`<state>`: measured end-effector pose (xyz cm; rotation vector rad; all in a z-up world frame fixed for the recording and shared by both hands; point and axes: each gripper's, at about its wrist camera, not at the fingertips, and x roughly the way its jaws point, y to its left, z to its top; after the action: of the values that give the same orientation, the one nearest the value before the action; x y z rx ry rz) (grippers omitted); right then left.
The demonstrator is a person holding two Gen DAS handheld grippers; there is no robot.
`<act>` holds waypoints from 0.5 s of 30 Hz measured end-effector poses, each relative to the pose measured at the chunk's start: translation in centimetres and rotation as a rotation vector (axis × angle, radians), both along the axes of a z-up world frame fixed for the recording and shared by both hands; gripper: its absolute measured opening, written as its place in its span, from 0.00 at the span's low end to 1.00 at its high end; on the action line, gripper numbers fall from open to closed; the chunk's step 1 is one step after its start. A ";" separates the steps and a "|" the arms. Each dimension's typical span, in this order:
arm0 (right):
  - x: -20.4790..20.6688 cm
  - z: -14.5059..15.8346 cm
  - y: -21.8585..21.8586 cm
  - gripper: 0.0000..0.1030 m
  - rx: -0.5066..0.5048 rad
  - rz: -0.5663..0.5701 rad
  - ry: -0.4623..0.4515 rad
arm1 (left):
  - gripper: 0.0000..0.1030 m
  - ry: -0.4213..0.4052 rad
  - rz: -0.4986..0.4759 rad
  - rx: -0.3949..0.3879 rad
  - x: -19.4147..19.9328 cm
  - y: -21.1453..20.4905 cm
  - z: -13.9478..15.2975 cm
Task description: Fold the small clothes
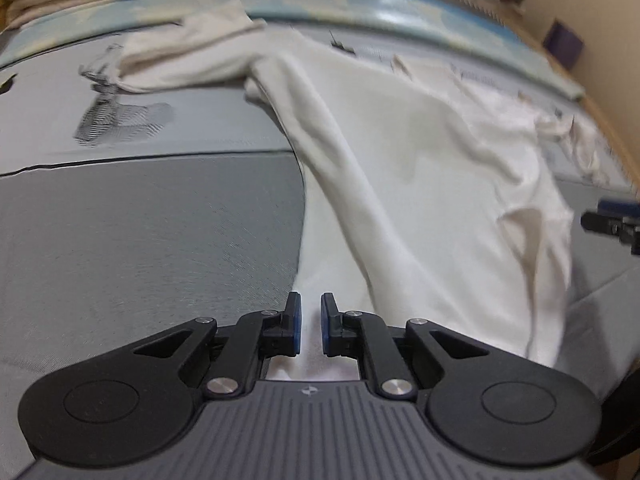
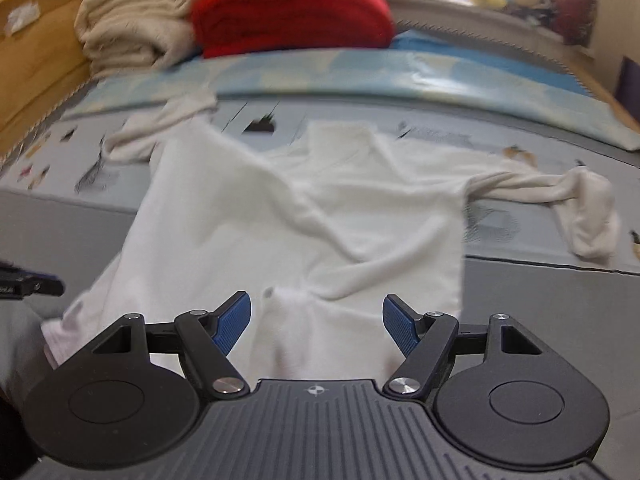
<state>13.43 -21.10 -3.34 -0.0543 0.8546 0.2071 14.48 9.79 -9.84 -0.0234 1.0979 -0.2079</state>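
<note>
One white long-sleeved top [image 2: 304, 216] lies spread and wrinkled on a grey mat [image 1: 140, 232], body toward the grippers, sleeves out to both sides. Left gripper [image 1: 311, 324]: fingers [image 1: 295, 322] close together with a narrow gap, white hem cloth running between them; cannot tell whether the pads actually pinch it. A raised fold of the top runs from near that gripper up toward the far left sleeve [image 1: 188, 56]. Right gripper [image 2: 316, 322]: fingers [image 2: 234, 322] spread wide, hovering over the near hem, cloth bunched between them but not held. Right sleeve [image 2: 560, 196] lies crumpled out on the mat. Each gripper's tip shows at the edge of the other's view. Behind the mat: pale blue bedding [image 2: 360, 76], a folded red blanket [image 2: 292, 12], a stack of cream towels [image 2: 132, 28]. Both views slightly blurred.
</note>
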 end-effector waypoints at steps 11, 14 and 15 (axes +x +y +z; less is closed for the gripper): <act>2.4 -4.6 3.1 0.56 -0.133 0.050 0.074 | 0.13 0.028 -0.063 0.116 0.7 -2.2 -2.8; 2.3 -4.8 2.2 0.16 -0.102 0.042 0.092 | 0.00 0.031 -0.060 0.134 0.3 -1.9 -2.5; 2.1 -4.5 1.9 0.12 -0.093 0.038 0.087 | 0.00 0.035 -0.056 0.142 0.0 -1.7 -2.3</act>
<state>15.51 -19.22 -7.86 -0.1497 0.9503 0.2065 14.47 8.12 -12.10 0.1311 1.1471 -0.1798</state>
